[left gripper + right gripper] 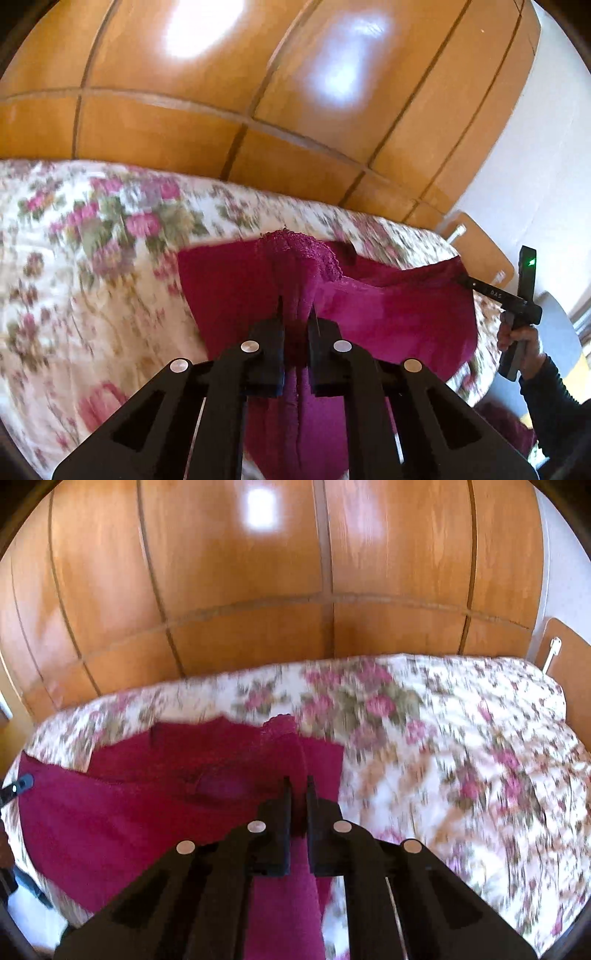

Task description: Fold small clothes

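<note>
A dark magenta garment (388, 310) with a lace-trimmed edge (310, 251) hangs stretched over the flowered bedspread (92, 258). My left gripper (296, 314) is shut on a bunched fold of it at one end. My right gripper (298, 786) is shut on the other lace-edged end of the garment (147, 797). In the left wrist view the right gripper (465, 281) shows at the garment's far right corner, held by a hand. In the right wrist view the left gripper's tip (20, 784) shows at the garment's left corner. The cloth sags between them.
A wooden wardrobe (258, 110) stands behind the bed; it also fills the top of the right wrist view (258, 590). A wooden bed-end board (480, 251) and a white wall (546, 166) are at the right. The bedspread (461, 757) stretches out to the right.
</note>
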`<state>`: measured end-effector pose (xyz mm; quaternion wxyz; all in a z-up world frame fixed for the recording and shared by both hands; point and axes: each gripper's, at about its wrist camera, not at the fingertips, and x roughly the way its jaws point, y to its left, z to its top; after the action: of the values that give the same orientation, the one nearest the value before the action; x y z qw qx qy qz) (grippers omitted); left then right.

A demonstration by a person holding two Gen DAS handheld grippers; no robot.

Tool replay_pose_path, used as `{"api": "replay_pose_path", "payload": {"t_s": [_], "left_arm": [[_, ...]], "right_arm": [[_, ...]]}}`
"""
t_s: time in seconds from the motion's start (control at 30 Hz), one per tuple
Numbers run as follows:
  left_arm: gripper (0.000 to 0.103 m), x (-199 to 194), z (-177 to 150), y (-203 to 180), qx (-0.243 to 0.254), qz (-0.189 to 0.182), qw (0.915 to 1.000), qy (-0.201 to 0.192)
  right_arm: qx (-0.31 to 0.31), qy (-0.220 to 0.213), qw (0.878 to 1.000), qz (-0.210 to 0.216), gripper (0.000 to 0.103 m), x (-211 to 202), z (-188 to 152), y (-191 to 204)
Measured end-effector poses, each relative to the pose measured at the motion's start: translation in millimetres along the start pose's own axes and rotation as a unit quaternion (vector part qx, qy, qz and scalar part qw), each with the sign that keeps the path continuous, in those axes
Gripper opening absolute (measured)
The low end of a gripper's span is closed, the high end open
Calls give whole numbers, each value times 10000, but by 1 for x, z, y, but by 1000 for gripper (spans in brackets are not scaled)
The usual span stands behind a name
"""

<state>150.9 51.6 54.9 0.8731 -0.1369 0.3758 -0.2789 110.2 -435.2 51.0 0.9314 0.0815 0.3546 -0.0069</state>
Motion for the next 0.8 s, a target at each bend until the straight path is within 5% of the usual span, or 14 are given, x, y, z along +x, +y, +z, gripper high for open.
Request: {"api": "replay_pose_path", "payload": {"t_s": [0.3,0.57,0.73,0.8], "left_arm": [[8,63,55,41,-179,777,9968,70],[8,147,51,79,-433,1619,9813,942],[11,131,42,94,-1022,1220,9827,950],[11,106,33,93,-1025,957,9868,816]], "right_arm": [[575,268,9978,-197,5,95,60,-6],[700,1052,9883,-852,9,183,30,-16],[706,862,9895,-916,17,188,15,-19],[710,869,9896,-898,28,186,18,-20]]}}
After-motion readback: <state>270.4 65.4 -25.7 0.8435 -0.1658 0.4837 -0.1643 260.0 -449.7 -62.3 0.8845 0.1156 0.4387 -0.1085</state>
